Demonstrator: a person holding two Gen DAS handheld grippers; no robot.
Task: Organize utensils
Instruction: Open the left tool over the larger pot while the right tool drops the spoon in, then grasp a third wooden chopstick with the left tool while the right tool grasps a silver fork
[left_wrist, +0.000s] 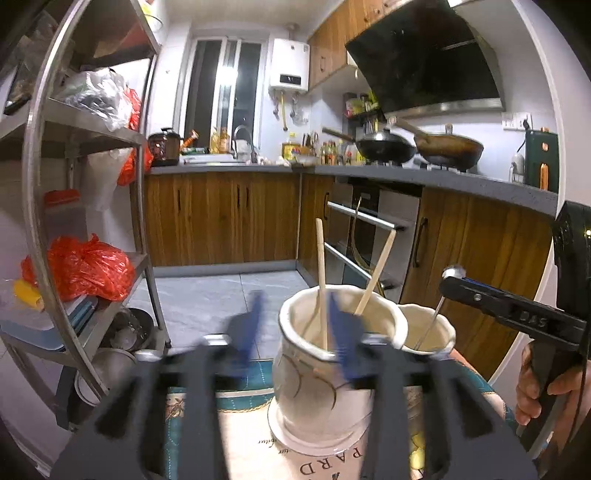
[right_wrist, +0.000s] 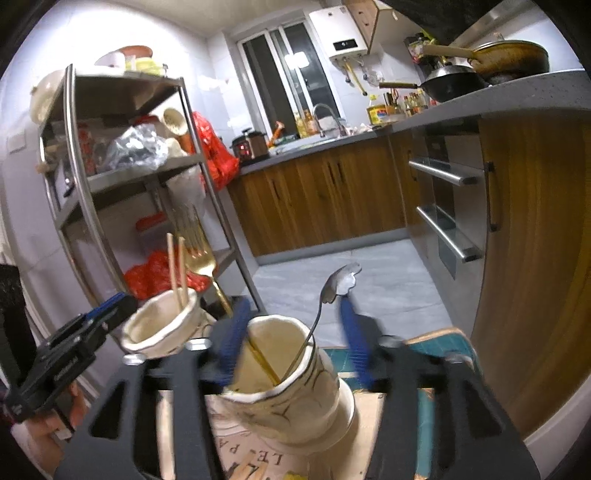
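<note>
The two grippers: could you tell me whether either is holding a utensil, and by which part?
Neither: the left gripper and right gripper stand open, empty.

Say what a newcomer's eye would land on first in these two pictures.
Two cream ceramic holders in the foreground: one holds wooden chopsticks, the other a gold fork and a silver spoon. Blue-tipped open jaws frame each. Behind, a steel rack crowded with red bags.

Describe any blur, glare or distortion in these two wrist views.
Left wrist view: the blue-tipped left gripper is motion-smeared, the steel rack bows from fisheye. Right wrist view: the right gripper fingers are smeared, the window carries a lamp glare, and the grey countertop curves.
</note>
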